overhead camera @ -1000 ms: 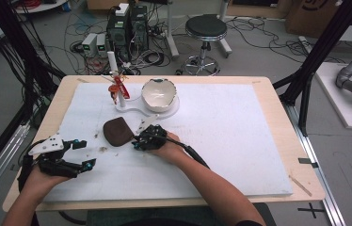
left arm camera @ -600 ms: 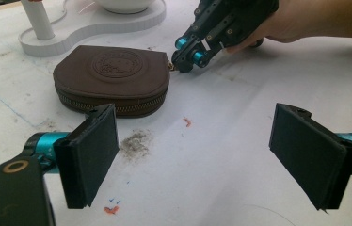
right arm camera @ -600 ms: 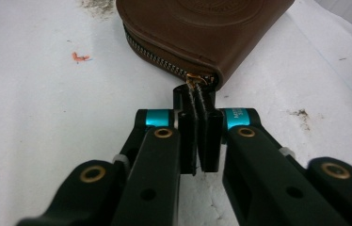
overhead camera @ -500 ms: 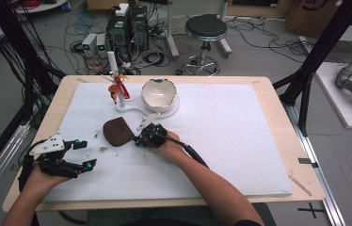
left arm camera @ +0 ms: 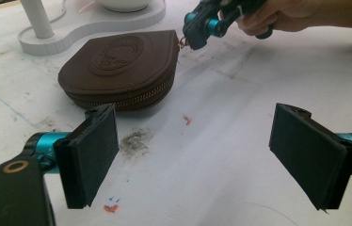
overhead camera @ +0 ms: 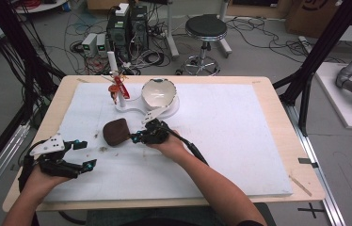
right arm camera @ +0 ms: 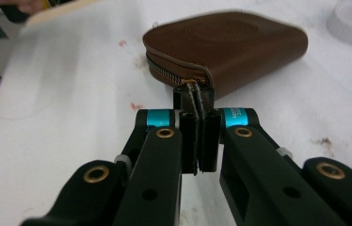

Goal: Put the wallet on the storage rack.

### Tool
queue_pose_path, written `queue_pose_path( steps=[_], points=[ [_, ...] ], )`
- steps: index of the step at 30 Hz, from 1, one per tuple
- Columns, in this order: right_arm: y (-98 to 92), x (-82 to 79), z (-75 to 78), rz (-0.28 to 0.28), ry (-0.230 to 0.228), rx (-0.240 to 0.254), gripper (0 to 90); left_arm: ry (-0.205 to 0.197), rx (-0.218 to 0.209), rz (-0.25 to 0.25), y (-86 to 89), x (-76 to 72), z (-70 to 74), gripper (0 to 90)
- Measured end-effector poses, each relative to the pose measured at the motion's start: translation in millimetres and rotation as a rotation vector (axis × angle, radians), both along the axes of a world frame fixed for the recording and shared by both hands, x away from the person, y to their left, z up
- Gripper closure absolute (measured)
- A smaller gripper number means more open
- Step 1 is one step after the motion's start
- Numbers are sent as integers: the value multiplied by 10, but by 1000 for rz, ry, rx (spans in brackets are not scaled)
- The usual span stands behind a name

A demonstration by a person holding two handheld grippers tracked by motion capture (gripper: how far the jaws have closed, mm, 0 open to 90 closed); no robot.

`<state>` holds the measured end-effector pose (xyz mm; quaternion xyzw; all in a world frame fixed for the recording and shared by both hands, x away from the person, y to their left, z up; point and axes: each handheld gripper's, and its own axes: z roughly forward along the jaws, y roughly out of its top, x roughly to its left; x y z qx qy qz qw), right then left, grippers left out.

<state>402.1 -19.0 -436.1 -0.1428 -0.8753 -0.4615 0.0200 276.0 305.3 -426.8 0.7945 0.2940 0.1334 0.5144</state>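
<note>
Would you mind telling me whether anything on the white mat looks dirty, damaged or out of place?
The white mat is stained: a grey smudge lies just in front of the brown zip pouch, with small red marks beside it. The pouch itself looks intact and lies flat with its zip closed.

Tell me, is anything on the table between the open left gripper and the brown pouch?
Nothing visible: between the left gripper and the brown pouch lies bare white table with small stains. The right gripper is shut on its zipper pull.
</note>
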Motion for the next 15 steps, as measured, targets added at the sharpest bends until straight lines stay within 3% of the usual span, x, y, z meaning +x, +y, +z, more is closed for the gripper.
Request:
queue_pose_path(
  steps=[12, 15],
  points=[
    [-115, 8, 270, -23, 15, 162, 900, 0, 1, -3, -11, 8, 1, 162],
    [-142, 32, 361, -21, -7, 186, 900, 0, 5, -1, -15, 12, -3, 162]
  ],
)
